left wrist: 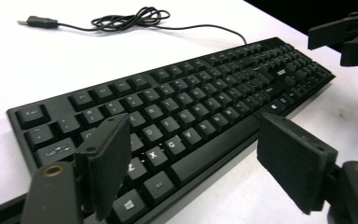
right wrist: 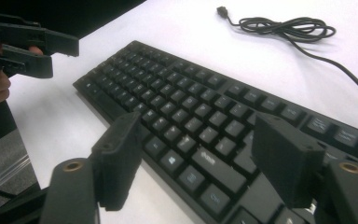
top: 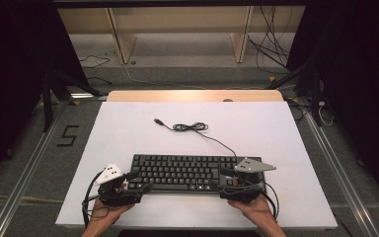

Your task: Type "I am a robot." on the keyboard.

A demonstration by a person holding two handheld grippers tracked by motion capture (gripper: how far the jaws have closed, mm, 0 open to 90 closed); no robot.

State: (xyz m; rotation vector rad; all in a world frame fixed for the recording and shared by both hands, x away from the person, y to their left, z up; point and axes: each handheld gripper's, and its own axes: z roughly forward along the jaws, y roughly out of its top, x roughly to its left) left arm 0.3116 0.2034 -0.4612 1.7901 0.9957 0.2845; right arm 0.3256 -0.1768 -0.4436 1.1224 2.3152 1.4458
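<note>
Left gripper [top: 139, 181], jaws spread wide and empty, sits over the near-left corner of the black keyboard [top: 187, 171], which lies near the front of the white table [top: 128, 133]. The high view shows its cable [top: 191, 127] coiled behind. Close views resolve key legends. Right gripper [top: 219, 178], likewise wide open and holding nothing, straddles the near-right corner.

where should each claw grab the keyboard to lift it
Probably by its two short ends. The keyboard lies flat and long across the table, too deep for one claw to span front to back. The left claw and right claw already sit open at its near corners; slide each outward and pinch the thin edge there.
</note>
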